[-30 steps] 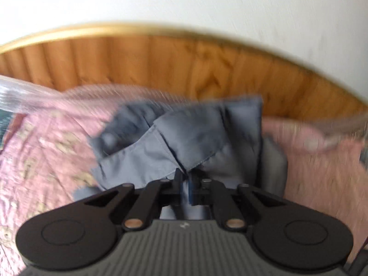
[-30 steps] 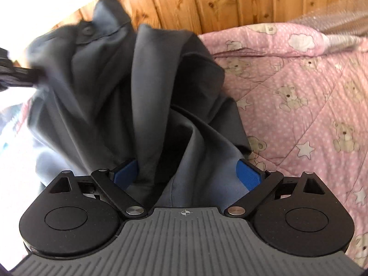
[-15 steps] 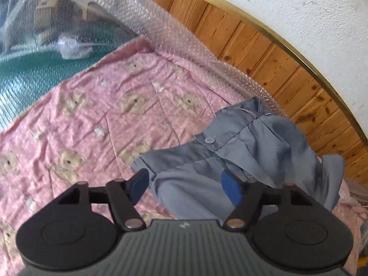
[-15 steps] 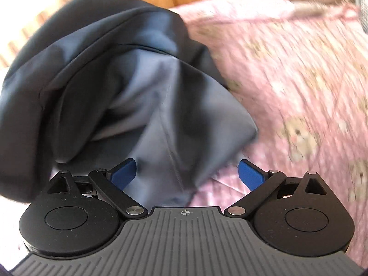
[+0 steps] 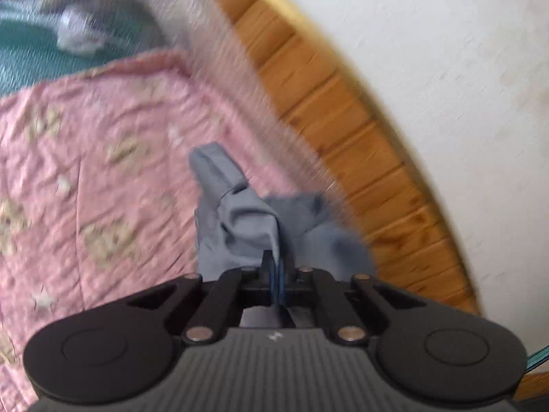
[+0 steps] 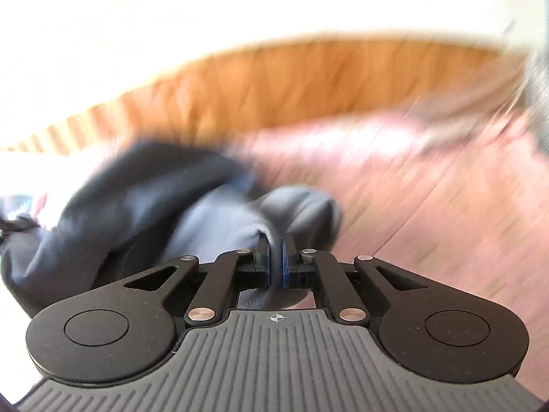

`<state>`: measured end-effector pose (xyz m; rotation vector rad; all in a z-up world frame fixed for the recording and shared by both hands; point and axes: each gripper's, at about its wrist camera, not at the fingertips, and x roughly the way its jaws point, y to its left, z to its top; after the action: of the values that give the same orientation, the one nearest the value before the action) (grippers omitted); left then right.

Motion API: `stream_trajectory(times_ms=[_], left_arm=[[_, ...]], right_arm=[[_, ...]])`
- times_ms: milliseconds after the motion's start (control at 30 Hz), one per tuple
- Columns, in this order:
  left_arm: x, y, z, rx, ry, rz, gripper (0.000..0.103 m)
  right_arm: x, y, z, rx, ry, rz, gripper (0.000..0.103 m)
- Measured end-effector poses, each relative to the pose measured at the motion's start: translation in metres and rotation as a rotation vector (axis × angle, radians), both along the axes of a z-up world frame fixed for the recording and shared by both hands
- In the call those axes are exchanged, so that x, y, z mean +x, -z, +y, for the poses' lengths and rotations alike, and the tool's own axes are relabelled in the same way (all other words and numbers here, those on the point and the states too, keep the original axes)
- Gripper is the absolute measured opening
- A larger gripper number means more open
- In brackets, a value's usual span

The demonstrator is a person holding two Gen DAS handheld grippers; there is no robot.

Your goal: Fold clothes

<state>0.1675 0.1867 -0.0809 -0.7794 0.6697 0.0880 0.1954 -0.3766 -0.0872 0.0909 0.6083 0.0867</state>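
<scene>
Above pink quilt (image 5: 103, 171), both grippers' fingers (image 5: 267, 261) clamped on grey shirt (image 5: 240, 219), bunched between.

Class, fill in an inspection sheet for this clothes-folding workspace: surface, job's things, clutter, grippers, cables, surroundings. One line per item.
Surface: pink quilted bedspread with teddy-bear print, blurred by motion.
Job's things: one crumpled grey button-up shirt, lying bunched on the bedspread near the wall.
Clutter: a small white object on a teal surface under clear bubble wrap; what it is cannot be told.
Grippers: left gripper shut on a fold of the shirt; right gripper shut on another fold.
Cables: nothing seen.
Surroundings: wooden plank panelling below a white plastered wall.
</scene>
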Motion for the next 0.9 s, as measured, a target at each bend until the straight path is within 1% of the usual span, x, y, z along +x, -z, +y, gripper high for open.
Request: stream_trajectory(times_ms=[67, 100, 133, 167, 200, 233, 267, 333, 367, 400, 433, 467, 500, 533, 567, 600, 633, 667, 700, 733, 767, 800, 833, 900], left_arm=[[-0.018, -0.047, 0.018, 0.004, -0.007, -0.126, 0.002], [-0.027, -0.071, 0.027, 0.006, -0.011, -0.189, 0.002], [-0.039, -0.086, 0.029, 0.038, -0.014, -0.209, 0.002], [-0.051, -0.093, 0.028, 0.099, -0.023, -0.184, 0.002], [-0.065, -0.09, 0.029, 0.158, -0.036, -0.14, 0.002], [-0.076, -0.078, 0.031, 0.199, -0.05, -0.08, 0.003], [-0.086, -0.059, 0.033, 0.231, -0.062, 0.002, 0.003], [-0.105, -0.007, 0.033, 0.267, -0.069, 0.205, 0.003], [-0.117, 0.014, 0.033, 0.274, -0.062, 0.279, 0.003], [-0.13, 0.03, 0.032, 0.276, -0.051, 0.335, 0.003], [-0.144, 0.046, 0.032, 0.279, -0.039, 0.392, 0.003], [-0.157, 0.063, 0.032, 0.281, -0.027, 0.448, 0.003], [-0.171, 0.069, 0.034, 0.264, -0.024, 0.467, 0.004], [-0.185, 0.069, 0.039, 0.234, -0.025, 0.462, 0.007], [-0.194, 0.065, 0.041, 0.224, -0.03, 0.453, 0.017], [-0.2, 0.058, 0.043, 0.227, -0.037, 0.443, 0.029], [-0.206, 0.051, 0.045, 0.229, -0.044, 0.432, 0.034], [-0.209, 0.042, 0.045, 0.238, -0.044, 0.418, 0.041], [-0.21, 0.032, 0.045, 0.251, -0.04, 0.401, 0.044], [-0.209, 0.022, 0.044, 0.267, -0.031, 0.38, 0.044], [-0.207, 0.011, 0.042, 0.286, -0.021, 0.357, 0.046], [-0.203, 0.003, 0.039, 0.303, -0.019, 0.342, 0.053], [-0.198, -0.005, 0.036, 0.319, -0.022, 0.33, 0.055], [-0.185, -0.013, 0.027, 0.33, -0.034, 0.32, 0.058]], right_arm=[[-0.02, -0.045, -0.04, -0.086, 0.067, -0.094, 0.003], [-0.026, -0.059, -0.06, -0.117, 0.105, -0.118, 0.003], [-0.03, -0.067, -0.079, -0.137, 0.145, -0.128, 0.003], [-0.032, -0.066, -0.094, -0.161, 0.178, -0.117, 0.003], [-0.032, -0.06, -0.107, -0.187, 0.206, -0.091, 0.003], [-0.031, -0.047, -0.118, -0.199, 0.225, -0.041, 0.003], [-0.029, -0.025, -0.125, -0.195, 0.231, 0.038, 0.004], [-0.028, 0.034, -0.131, -0.185, 0.209, 0.272, 0.006], [-0.032, 0.065, -0.127, -0.189, 0.194, 0.383, 0.007], [-0.039, 0.091, -0.121, -0.197, 0.177, 0.481, 0.009], [-0.05, 0.108, -0.113, -0.204, 0.172, 0.539, 0.013], [-0.065, 0.112, -0.107, -0.197, 0.189, 0.543, 0.022], [-0.077, 0.106, -0.104, -0.173, 0.214, 0.507, 0.027], [-0.082, 0.097, -0.102, -0.147, 0.241, 0.459, 0.03], [-0.082, 0.085, -0.099, -0.123, 0.264, 0.407, 0.037], [-0.081, 0.069, -0.096, -0.099, 0.27, 0.355, 0.044], [-0.078, 0.053, -0.093, -0.077, 0.26, 0.304, 0.046], [-0.072, 0.04, -0.084, -0.062, 0.238, 0.26, 0.053], [-0.059, 0.032, -0.073, -0.037, 0.205, 0.232, 0.063], [-0.044, 0.025, -0.062, -0.005, 0.165, 0.214, 0.068], [-0.027, 0.024, -0.051, 0.046, 0.116, 0.208, 0.08], [-0.006, 0.029, -0.04, 0.114, 0.063, 0.224, 0.09], [0.016, 0.041, -0.029, 0.183, 0.018, 0.259, 0.092], [0.062, 0.08, -0.006, 0.317, -0.049, 0.37, 0.092]])
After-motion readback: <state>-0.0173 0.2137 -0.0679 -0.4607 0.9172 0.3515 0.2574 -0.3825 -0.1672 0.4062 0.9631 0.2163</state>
